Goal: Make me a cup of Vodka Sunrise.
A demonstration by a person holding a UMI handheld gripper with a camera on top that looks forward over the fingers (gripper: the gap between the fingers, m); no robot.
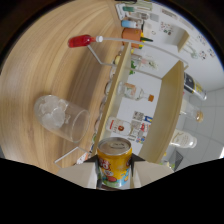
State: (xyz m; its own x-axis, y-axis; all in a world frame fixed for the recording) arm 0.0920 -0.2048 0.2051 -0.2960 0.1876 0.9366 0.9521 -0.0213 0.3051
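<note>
The tool (114, 172) pinches a yellow drink can (114, 160) between both fingers, lifted and tilted sideways over the wooden desk (45, 65). Just beyond it a clear glass of ice (60, 117) stands on the desk, near a shelf of bottles (132, 107). A red-capped squeeze bottle (81, 41) lies farther off.

Yellow juice can (114, 161) clamped; ice-filled clear glass (61, 118) nearby.
</note>
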